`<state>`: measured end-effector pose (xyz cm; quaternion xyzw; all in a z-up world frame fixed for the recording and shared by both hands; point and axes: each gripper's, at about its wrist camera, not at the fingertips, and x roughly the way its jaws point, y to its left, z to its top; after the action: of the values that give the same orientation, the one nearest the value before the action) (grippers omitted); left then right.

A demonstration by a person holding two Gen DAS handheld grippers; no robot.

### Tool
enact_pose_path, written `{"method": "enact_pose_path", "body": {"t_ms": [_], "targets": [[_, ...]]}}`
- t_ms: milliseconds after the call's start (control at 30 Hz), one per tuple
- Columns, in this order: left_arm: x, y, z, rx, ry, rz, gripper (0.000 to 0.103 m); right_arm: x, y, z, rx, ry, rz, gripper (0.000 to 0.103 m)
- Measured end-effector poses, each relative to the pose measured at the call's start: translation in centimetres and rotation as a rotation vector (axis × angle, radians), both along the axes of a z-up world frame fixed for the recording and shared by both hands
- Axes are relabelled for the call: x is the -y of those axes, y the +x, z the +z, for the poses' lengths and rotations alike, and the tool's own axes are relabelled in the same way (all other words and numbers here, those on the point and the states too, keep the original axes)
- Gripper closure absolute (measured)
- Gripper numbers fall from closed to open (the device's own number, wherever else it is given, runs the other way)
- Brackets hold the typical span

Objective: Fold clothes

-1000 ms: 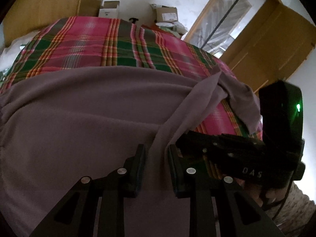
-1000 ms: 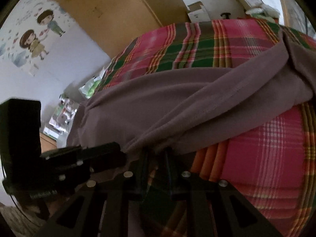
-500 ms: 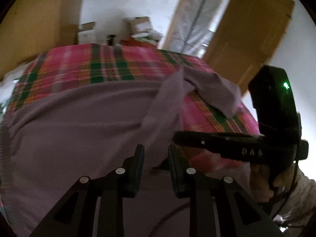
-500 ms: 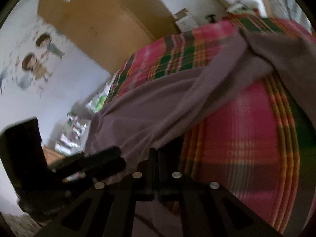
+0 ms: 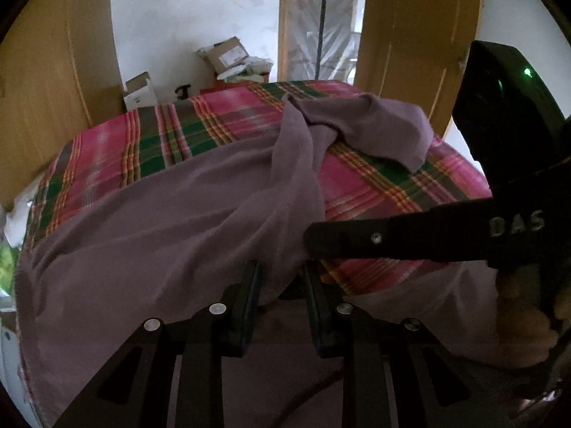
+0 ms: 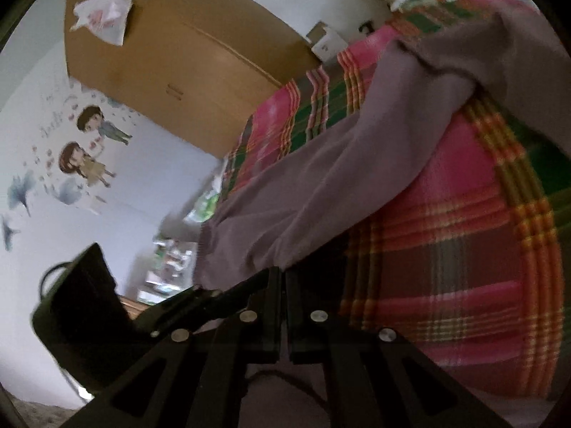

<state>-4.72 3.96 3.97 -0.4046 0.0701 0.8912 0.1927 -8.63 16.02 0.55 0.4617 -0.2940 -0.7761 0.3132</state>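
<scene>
Your left hand-held gripper (image 5: 280, 271) is matte black, silver screws dotting its fingers; your right hand-held gripper (image 5: 410, 237) carries pale "DAS" lettering, a green light glowing on its housing.

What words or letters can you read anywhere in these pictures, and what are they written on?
"DAS": raised letters on the black body of the right gripper, seen from the left wrist camera.
Labels on the cardboard boxes by the far wall: too small to read.
Handwriting beside the cartoon wall sticker: too blurred to read.
Print on the white bag atop the wardrobe: too blurred to read.
</scene>
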Motion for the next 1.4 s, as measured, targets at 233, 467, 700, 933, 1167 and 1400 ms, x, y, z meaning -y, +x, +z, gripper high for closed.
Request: {"method": "enact_pose_path", "body": {"t_ms": [233,467,700,933,1167,1400], "targets": [[0.9,-1.2,-0.9,0.044,0.081,0.036,0.087,-0.2,-0.5,-0.3,0.022,0.004,0.036,0.1],[3.6,-1.8,-0.5,0.061,0.226,0.103,0.095,-7.6,-0.8,1.1,-0.077,0.356,-0.22,0.079],[5.2,-1.9,0.1,0.047,0.318,0.168,0.095,-9.9,-2.5,-0.7,-0.154,0.91,-0.325,0.056],[5.7,-2.3,0.0,0.054,0.322,0.194,0.095,-7.1,-3.8,-1.1,-0.256,1.087,-0.228,0.061],[6.2,-2.5,0.1,0.052,0.32,0.208,0.095,-10.1,-6.0,1.7,-0.262,1.114,-0.296,0.093],[6.9,-2.6,0.5,0.049,0.338,0.219,0.095,-15.3,-9.0,8.8,-0.332,1.102,-0.498,0.093]]}}
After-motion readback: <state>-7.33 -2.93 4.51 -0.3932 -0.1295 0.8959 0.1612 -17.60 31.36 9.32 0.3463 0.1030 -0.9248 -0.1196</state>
